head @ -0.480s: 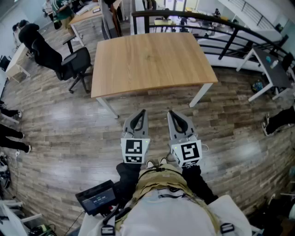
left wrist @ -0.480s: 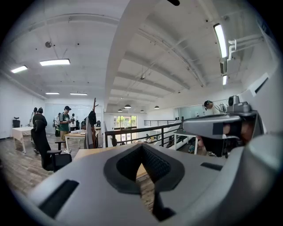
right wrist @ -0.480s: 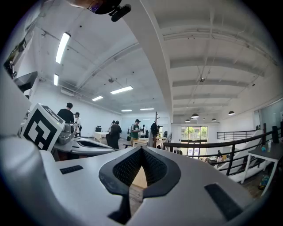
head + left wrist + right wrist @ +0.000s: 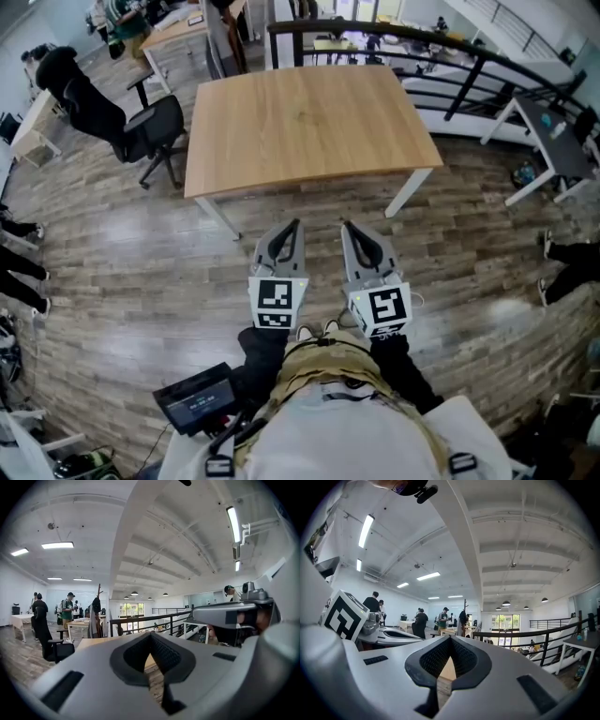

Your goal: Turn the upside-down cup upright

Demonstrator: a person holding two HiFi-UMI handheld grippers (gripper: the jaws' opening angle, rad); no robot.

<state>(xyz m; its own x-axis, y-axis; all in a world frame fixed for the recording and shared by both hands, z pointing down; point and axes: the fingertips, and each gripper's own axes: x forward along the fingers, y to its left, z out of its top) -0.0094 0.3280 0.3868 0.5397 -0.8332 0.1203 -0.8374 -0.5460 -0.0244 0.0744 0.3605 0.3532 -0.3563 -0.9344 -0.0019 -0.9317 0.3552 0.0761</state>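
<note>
A person in a white top and black sleeves [image 4: 405, 367] wears a tan strap harness [image 4: 326, 361] with a black screen unit [image 4: 195, 401] at the hip. The left gripper [image 4: 292, 228] and right gripper [image 4: 346, 229] are pale grey with black dimpled pads [image 4: 462, 659], each bearing a black-and-white marker cube [image 4: 275, 305].

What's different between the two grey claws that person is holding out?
The left claw bears a cube whose black pattern differs from that on the right claw. In the head view the left claw leans rightward, the right claw leftward. Both are grey, shut, empty, and point toward the wooden table.
</note>
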